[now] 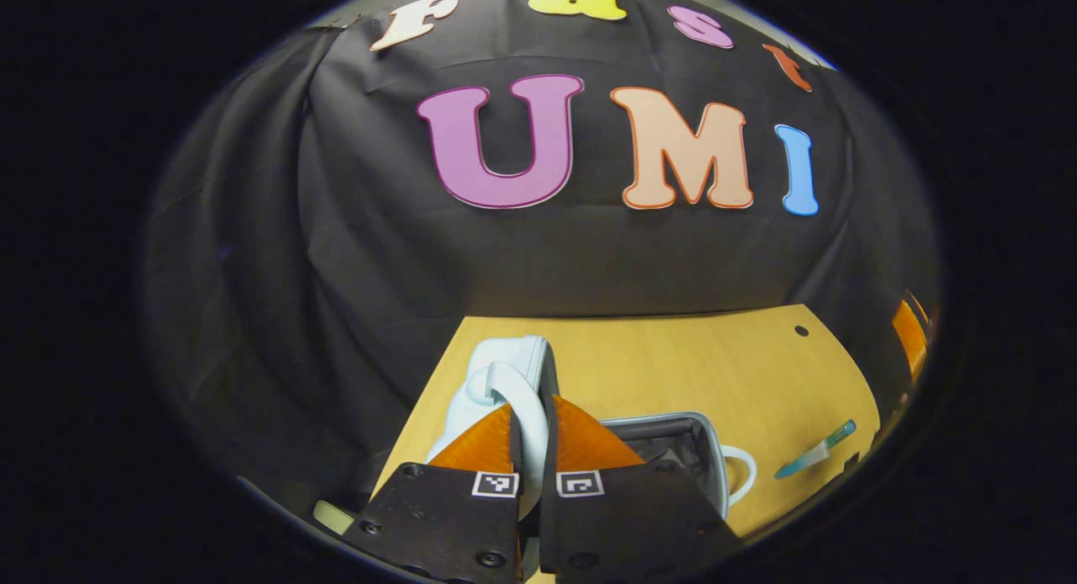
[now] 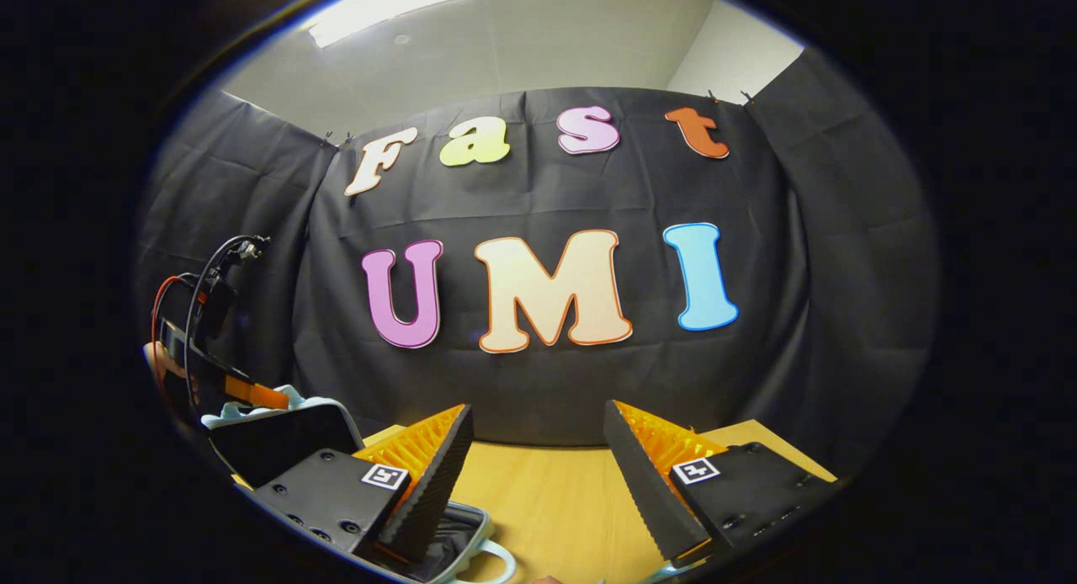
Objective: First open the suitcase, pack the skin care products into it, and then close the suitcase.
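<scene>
- Left gripper view showed the left gripper (image 1: pixel 533 439) with its fingers drawn nearly together on the raised lid (image 1: pixel 505 378) of the pale blue suitcase (image 1: pixel 715 458), pinching the lid's edge by a white handle loop (image 1: pixel 498 380).
- The suitcase lay near the table's (image 1: pixel 673 365) left edge, its lid stood up and its base open beside it, so the opening step looked all but done.
- Inside the base only a dark lining (image 1: pixel 665 445) showed; I could make out no products packed in it yet, though the gripper hid much of it.
- A small teal tube (image 1: pixel 814 455), probably one of the skin care products, lay on the table toward its right edge, well apart from the suitcase.
- Right gripper view showed the right gripper (image 2: pixel 538 466) with fingers spread wide and nothing between them, hanging above the table just beside the open base (image 2: pixel 458 542).
- Risk, as I judged it: the grip sat on a thin, smooth edge, so the lid could slip free and drop shut.
- Pulling the lid too far back could tip or drag the light case toward the table's left edge.
- Letting go before the lid rested steady might let it fall on the right gripper as it reached in.
</scene>
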Motion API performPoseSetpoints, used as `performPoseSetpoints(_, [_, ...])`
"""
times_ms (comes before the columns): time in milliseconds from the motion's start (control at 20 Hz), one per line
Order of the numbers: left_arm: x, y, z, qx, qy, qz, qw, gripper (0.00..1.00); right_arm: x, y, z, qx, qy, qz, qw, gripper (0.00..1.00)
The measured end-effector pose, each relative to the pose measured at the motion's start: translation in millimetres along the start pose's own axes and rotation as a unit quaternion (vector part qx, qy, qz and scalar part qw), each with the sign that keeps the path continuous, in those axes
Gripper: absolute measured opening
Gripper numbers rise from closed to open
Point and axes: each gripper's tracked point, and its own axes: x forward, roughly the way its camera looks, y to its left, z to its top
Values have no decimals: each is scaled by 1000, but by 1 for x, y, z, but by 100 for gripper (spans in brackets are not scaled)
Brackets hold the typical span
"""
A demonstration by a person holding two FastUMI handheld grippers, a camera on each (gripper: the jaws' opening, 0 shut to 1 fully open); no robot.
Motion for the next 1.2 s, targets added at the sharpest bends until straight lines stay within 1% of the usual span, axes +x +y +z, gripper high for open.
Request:
performPoseSetpoints(300, [14,51,-11,-8,7,7,1000,1,12,46,-5,-9,-1,10,1000,98])
performPoseSetpoints(550, [27,89,-24,-23,16,21,999,2,22,67,2,-24,-14,13,1000,98])
performPoseSetpoints(700, [39,114,-41,-34,24,27,999,1,26,76,-6,-23,-5,10,1000,98])
performPoseSetpoints(850, [51,141,-61,-47,40,34,998,2,29,88,-6,-22,-7,15,1000,98])
performPoseSetpoints(900, [53,148,-68,-56,45,36,997,0,30,93,-5,-26,-9,17,999,96])
performPoseSetpoints(1000, [64,159,-82,-76,55,35,995,0,34,99,-5,-38,-12,18,999,98])
performPoseSetpoints(1150, [78,182,-103,-84,70,50,993,0,37,110,-10,-44,-6,24,999,98])
performPoseSetpoints(1200, [79,186,-113,-91,77,47,992,0,38,112,-13,-46,-3,24,999,97])
